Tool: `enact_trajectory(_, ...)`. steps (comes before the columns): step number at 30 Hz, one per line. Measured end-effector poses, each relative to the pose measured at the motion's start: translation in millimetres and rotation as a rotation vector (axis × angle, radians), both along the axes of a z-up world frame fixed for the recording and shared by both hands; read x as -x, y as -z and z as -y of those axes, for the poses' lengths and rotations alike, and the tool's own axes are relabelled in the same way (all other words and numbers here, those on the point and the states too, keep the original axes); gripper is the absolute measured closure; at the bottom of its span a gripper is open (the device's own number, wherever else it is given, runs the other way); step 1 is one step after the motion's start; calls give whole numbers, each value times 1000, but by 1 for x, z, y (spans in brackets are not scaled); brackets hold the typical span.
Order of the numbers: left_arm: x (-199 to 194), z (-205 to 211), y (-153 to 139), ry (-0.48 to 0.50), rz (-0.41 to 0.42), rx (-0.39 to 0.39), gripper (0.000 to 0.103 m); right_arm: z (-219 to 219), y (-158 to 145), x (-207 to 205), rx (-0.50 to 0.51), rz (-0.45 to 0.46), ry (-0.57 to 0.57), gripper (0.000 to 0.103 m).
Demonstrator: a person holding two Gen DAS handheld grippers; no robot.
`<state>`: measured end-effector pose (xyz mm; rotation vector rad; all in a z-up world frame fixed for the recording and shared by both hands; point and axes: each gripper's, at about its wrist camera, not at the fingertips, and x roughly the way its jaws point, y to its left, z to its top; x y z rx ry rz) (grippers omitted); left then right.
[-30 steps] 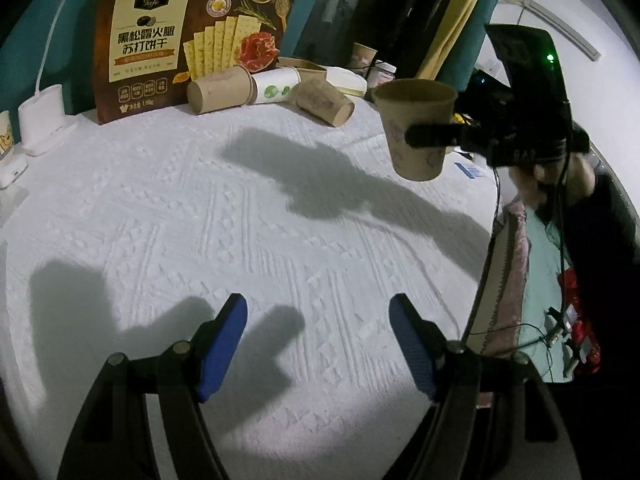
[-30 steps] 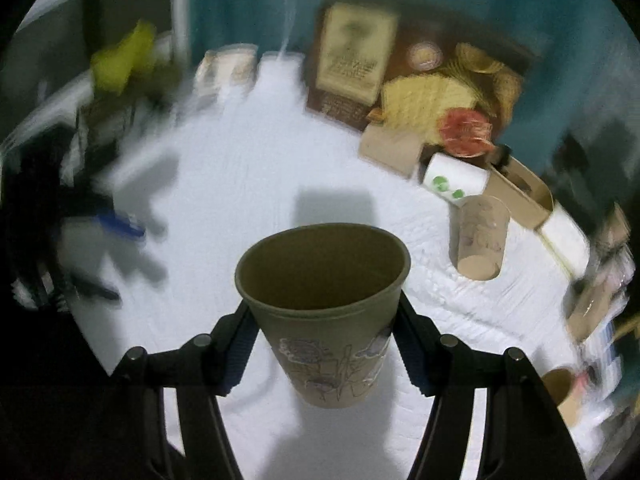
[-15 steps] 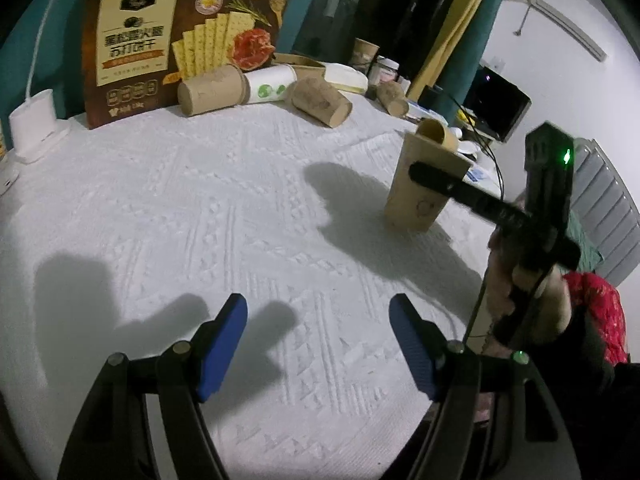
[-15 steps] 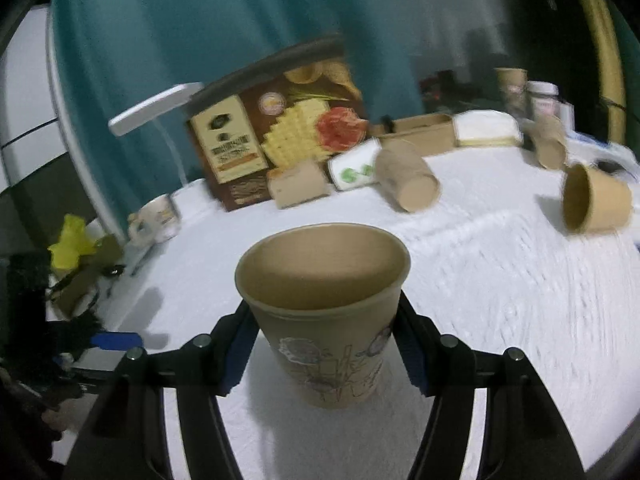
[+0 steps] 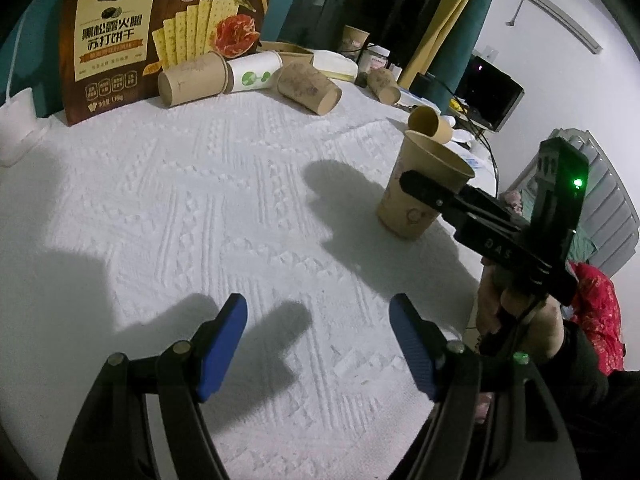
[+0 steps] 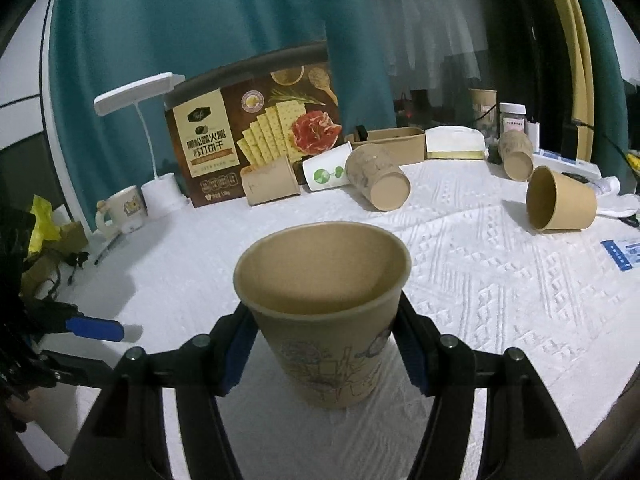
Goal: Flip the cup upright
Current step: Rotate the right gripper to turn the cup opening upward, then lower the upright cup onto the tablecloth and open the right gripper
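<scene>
Right wrist view: the right gripper clasps an upright cup on the white cloth; light, crushable paper, best held mid-wall. The left gripper hangs open, empty.

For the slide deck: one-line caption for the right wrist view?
Right gripper holds a floral paper cup upright on the white cloth.

Cup sides hidden behind right gripper pads.
</scene>
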<state>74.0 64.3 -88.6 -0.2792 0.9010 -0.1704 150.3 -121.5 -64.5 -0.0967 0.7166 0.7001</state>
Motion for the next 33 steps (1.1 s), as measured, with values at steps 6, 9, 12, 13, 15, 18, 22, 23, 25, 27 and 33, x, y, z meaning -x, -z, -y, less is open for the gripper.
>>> enact_trajectory(6, 0, 1, 1, 0, -3, 1, 29, 0, 1, 4, 11, 13, 6, 41)
enact_trajectory(9, 2, 2, 1, -3, 0, 7, 29, -1, 6, 4, 24, -16, 5, 40)
enact_trajectory(12, 4, 3, 2, -6, -2, 15, 29, -1, 15, 5, 46, -46, 14, 40)
enact_trajectory(13, 5, 3, 2, -7, -2, 14, 29, 1, 18, 7, 49, -56, 19, 40)
enact_trajectory(15, 6, 3, 3, -6, -4, 13, 29, 4, 22, 9, 51, -73, 23, 40)
enact_trajectory(18, 9, 6, 4, -1, -6, 15, 29, 7, 25, 14, 55, -82, 26, 40)
enact_trajectory(22, 14, 11, 3, 7, 2, 7, 29, 13, 25, 24, 63, -87, 32, 40)
enact_trajectory(23, 15, 13, 3, 7, 5, -1, 29, 15, 24, 26, 66, -94, 38, 40)
enact_trajectory(25, 17, 17, 3, 6, 10, -18, 29, 22, 24, 29, 68, -116, 57, 39)
enact_trajectory(27, 19, 20, 3, 3, 14, -32, 29, 29, 22, 33, 69, -127, 74, 38)
enact_trajectory(33, 27, 35, -3, -4, 55, -126, 29, 56, 12, 44, 53, -172, 140, 35)
